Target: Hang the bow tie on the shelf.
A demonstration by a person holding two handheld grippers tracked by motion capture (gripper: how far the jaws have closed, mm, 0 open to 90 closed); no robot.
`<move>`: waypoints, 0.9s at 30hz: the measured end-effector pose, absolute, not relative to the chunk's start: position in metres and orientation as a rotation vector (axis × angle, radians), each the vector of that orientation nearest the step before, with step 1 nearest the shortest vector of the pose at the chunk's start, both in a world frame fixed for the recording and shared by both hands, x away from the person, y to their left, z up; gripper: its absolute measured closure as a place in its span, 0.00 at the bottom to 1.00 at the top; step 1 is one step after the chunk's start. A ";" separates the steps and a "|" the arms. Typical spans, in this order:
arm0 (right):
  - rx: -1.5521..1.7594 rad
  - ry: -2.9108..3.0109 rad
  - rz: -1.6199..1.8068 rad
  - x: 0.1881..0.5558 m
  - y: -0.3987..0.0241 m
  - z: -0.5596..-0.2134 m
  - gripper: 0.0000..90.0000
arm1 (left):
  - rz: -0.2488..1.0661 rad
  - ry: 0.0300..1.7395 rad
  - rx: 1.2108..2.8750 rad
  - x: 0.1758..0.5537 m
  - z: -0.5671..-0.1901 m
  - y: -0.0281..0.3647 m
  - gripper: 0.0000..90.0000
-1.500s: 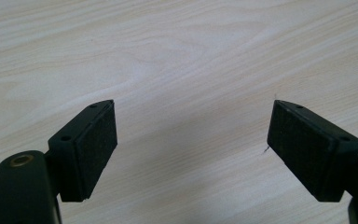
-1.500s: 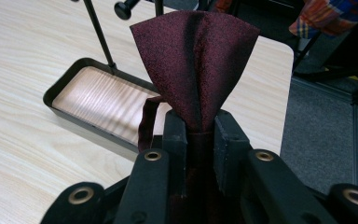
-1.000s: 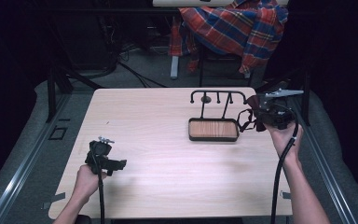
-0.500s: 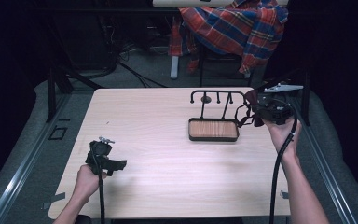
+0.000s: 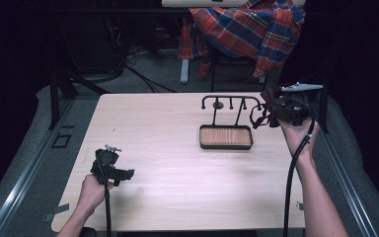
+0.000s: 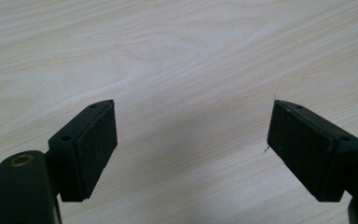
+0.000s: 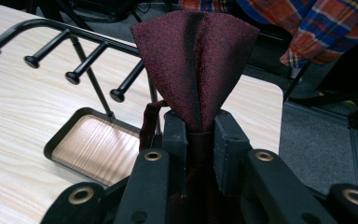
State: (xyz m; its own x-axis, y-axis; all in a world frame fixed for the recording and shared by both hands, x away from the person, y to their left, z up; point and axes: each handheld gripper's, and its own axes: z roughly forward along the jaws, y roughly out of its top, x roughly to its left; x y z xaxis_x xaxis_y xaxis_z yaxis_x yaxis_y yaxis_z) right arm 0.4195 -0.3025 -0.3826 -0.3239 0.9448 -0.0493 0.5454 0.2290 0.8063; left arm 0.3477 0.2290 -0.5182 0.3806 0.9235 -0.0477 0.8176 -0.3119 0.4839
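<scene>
A pale wooden table (image 5: 177,148) sits under the camera; a person's two hands reach in from the bottom. The left gripper (image 6: 191,144) is low over the bare wood near the left front corner; its two black jaws are wide apart with nothing between them. The right gripper (image 7: 198,135) is held up by the right edge of the table; its jaws are squeezed together on a dark red bow tie (image 7: 196,60); the cloth fans out above the jaws, and a strap hangs down on one side. Just beside it stands a black rack (image 5: 229,101) with small pegs; under the rack is a dark tray (image 5: 226,146) with a wooden bottom. Behind the table, a plaid shirt (image 5: 246,29) hangs over a chair.
</scene>
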 end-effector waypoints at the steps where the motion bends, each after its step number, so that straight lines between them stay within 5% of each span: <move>1: 1.364 1.961 0.953 0.419 -0.302 -0.383 0.86 | 0.332 1.505 2.214 0.348 -0.518 0.229 0.18; 27: 1.431 1.979 0.848 0.437 -0.304 -0.410 0.86 | 0.327 1.501 2.215 0.347 -0.518 0.230 0.18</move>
